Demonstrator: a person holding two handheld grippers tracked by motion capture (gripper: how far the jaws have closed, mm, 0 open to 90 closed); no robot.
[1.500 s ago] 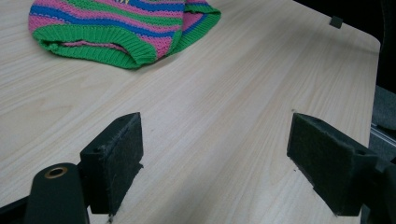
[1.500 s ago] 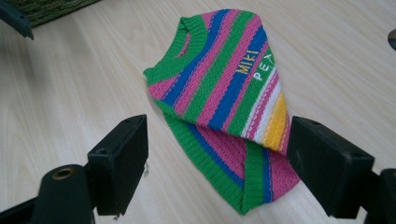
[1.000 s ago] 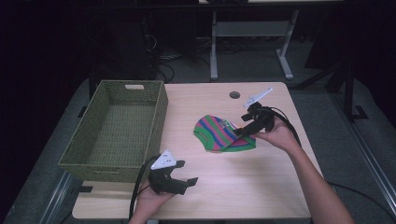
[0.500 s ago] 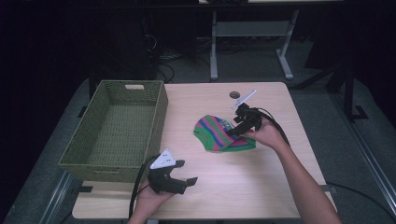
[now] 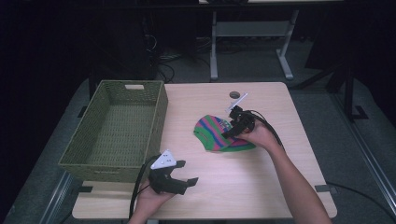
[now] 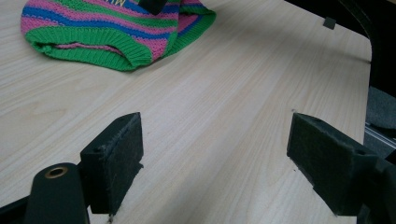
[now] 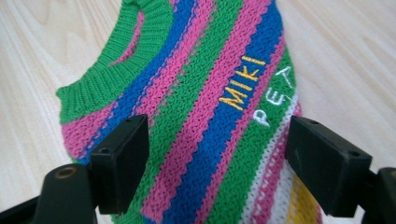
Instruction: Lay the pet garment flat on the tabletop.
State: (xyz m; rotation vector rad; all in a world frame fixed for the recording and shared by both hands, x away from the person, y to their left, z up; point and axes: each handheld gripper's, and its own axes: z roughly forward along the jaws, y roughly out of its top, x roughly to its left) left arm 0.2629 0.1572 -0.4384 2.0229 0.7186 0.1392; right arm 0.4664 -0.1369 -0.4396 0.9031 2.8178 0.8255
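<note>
Striped knit garment [image 5: 219, 135] lay mid-table, right of the green basket [image 5: 116, 130]. Right gripper [image 7: 212, 158] hung over it, jaws wide, holding nothing. Left gripper [image 5: 180, 179] sat at the near edge, wide open, empty. Risk: jaws pinch one layer only, knit stretches and slips

Between my right claw's [image 7: 212, 172] spread jaws lies the striped knit [image 7: 196, 116], and I read "MIKI" stitched in yellow on a blue stripe just ahead of me. Beside it, toward my right jaw, white letters "PEA" run on green (the rest I cannot make out).
</note>
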